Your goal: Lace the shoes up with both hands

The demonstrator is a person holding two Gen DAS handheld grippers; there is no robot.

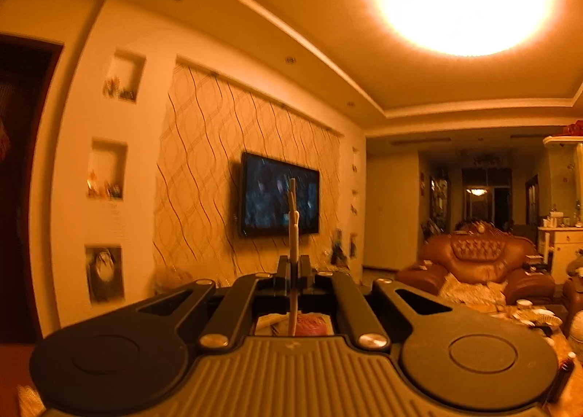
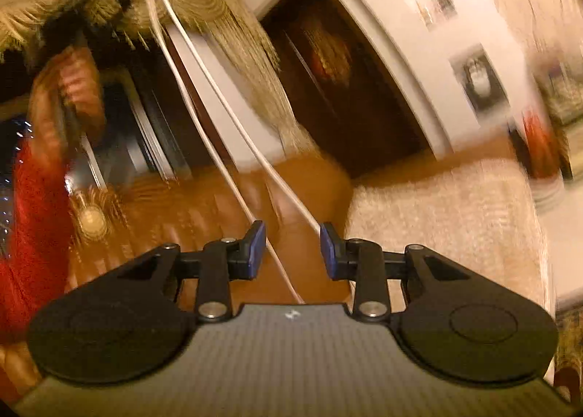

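Observation:
My left gripper [image 1: 293,265] points level into the room and is shut on a pale shoelace [image 1: 292,220], whose stiff tip sticks up above the fingertips. The lace also drops down behind the fingers. In the blurred right wrist view, my right gripper [image 2: 291,247] stands open with blue pads [image 2: 255,247]. Two white lace strands [image 2: 204,118] run from the top left down through the gap between its jaws, and the pads do not press on them. No shoe shows in either view. A blurred hand [image 2: 69,89] with a red sleeve [image 2: 29,216] is at the left.
A wall television [image 1: 278,194], a brown leather sofa [image 1: 477,260] and a table with cups [image 1: 535,315] lie ahead of the left gripper. The right wrist view shows a dark doorway [image 2: 346,81], fringed curtains [image 2: 251,63] and a pale fluffy cover [image 2: 448,216].

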